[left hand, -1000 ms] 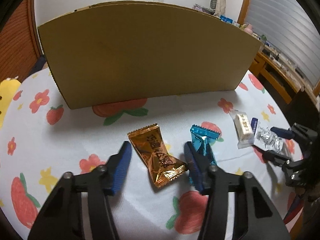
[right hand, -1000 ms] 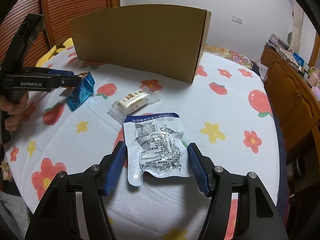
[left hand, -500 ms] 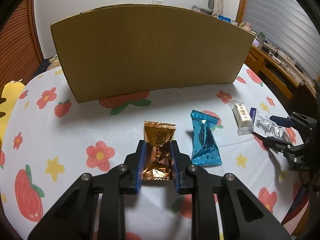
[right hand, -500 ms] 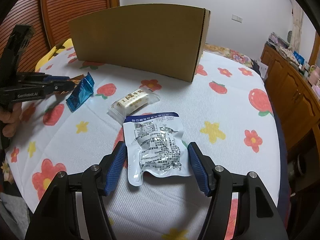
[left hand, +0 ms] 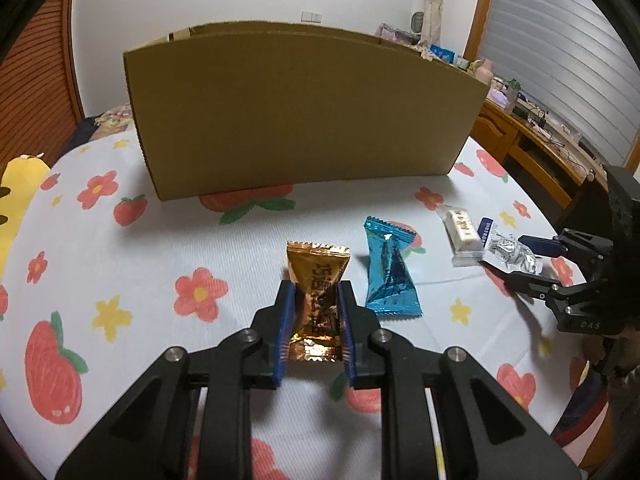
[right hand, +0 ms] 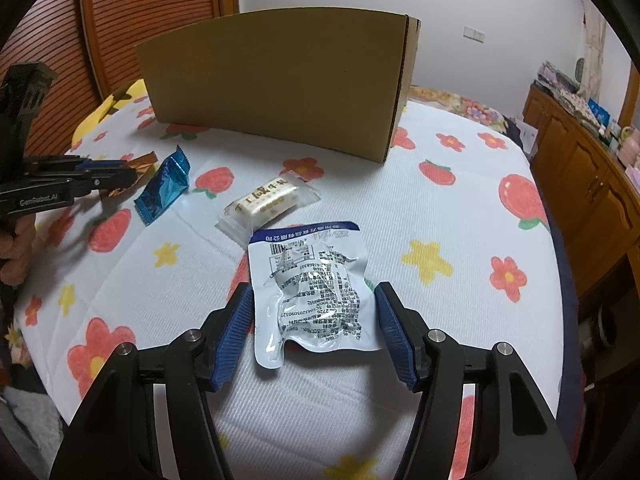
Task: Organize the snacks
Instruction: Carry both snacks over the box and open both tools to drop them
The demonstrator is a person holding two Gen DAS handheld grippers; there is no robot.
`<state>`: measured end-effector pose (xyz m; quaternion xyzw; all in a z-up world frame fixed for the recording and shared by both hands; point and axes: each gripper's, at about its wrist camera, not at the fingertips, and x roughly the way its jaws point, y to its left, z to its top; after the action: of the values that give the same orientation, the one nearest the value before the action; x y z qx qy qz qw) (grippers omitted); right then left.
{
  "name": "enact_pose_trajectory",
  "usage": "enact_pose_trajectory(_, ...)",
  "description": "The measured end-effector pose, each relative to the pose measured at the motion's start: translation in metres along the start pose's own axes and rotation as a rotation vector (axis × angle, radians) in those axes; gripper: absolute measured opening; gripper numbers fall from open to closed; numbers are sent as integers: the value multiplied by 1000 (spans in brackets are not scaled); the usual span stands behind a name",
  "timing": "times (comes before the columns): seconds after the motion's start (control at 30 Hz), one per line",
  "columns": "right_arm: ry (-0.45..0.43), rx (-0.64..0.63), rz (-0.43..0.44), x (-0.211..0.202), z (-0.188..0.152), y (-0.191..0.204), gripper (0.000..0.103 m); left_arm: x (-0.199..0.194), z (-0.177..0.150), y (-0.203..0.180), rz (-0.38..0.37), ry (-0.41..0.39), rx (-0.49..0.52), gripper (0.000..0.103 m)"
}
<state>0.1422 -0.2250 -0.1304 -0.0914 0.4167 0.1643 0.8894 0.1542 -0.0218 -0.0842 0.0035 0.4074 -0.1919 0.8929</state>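
Observation:
My left gripper [left hand: 316, 300] is shut on a gold candy packet [left hand: 319, 280] and holds it just above the flowered cloth. A blue candy packet [left hand: 390, 270] lies right of it. A white nougat bar [left hand: 463, 229] and a silver-white pouch [left hand: 510, 250] lie farther right. In the right wrist view my right gripper [right hand: 314, 308] is open, with the silver-white pouch [right hand: 310, 284] lying flat between its fingers. The nougat bar [right hand: 266, 202] and the blue packet [right hand: 164, 190] lie beyond it. The left gripper [right hand: 100, 174] shows at the far left.
A tall cardboard box [left hand: 304, 120] stands at the back of the table, its open top facing up; it also shows in the right wrist view [right hand: 280, 80]. A wooden cabinet [right hand: 580, 160] stands to the right. A yellow cushion [left hand: 18, 196] lies at the left edge.
My left gripper closed on the gold candy packet and lifted it slightly, turning it upright. The right gripper and the pouch have not moved.

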Motion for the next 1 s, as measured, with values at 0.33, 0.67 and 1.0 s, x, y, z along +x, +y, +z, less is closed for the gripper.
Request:
enact_pose_trajectory(0.33,8,-23,1,-6,-2,8,57,-10,-4,-3,2,-29,7,18)
enact_pose_trajectory(0.67,-52,-2,7,-31,-2,10,57,-20,1,-8,-8,-58,7,18)
enact_pose_trajectory(1.0,-135,1,8,-60,16,9,57,-36,20,-8,0,-119,13,18)
